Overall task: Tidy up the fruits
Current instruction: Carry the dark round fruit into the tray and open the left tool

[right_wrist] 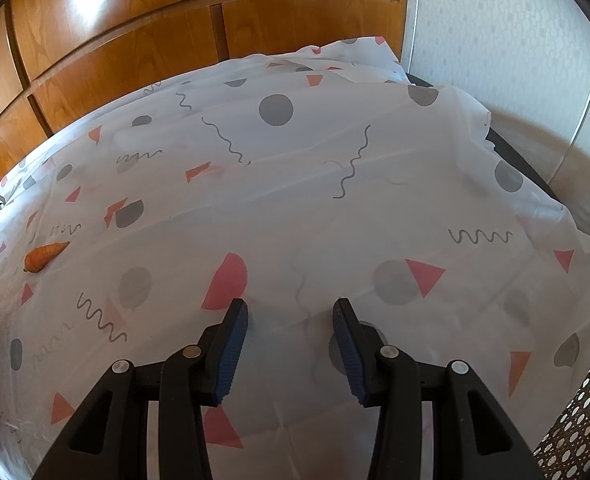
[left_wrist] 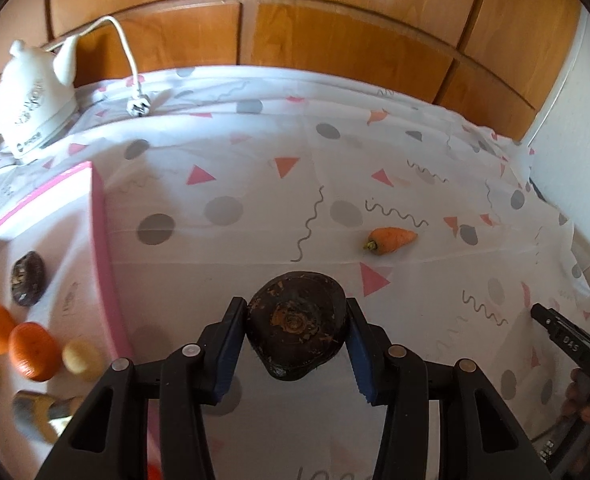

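Note:
My left gripper [left_wrist: 296, 308] is shut on a dark, round root vegetable [left_wrist: 297, 326], its blue pads pressing both sides, held above the patterned tablecloth. A small carrot [left_wrist: 391, 239] lies on the cloth beyond it, also seen at the far left of the right wrist view as the carrot [right_wrist: 45, 256]. To the left is a white tray with a pink rim [left_wrist: 103, 240] holding two oranges [left_wrist: 33, 350], a small potato [left_wrist: 81, 360] and another dark vegetable [left_wrist: 28, 278]. My right gripper [right_wrist: 291, 306] hovers open over bare cloth with nothing between its fingers.
A white electric kettle [left_wrist: 27, 100] stands at the back left, its plug [left_wrist: 139, 106] lying on the cloth. Wooden cabinet doors [left_wrist: 335, 40] close off the far side. The cloth drops off at the right, where a woven chair seat [right_wrist: 575, 432] shows.

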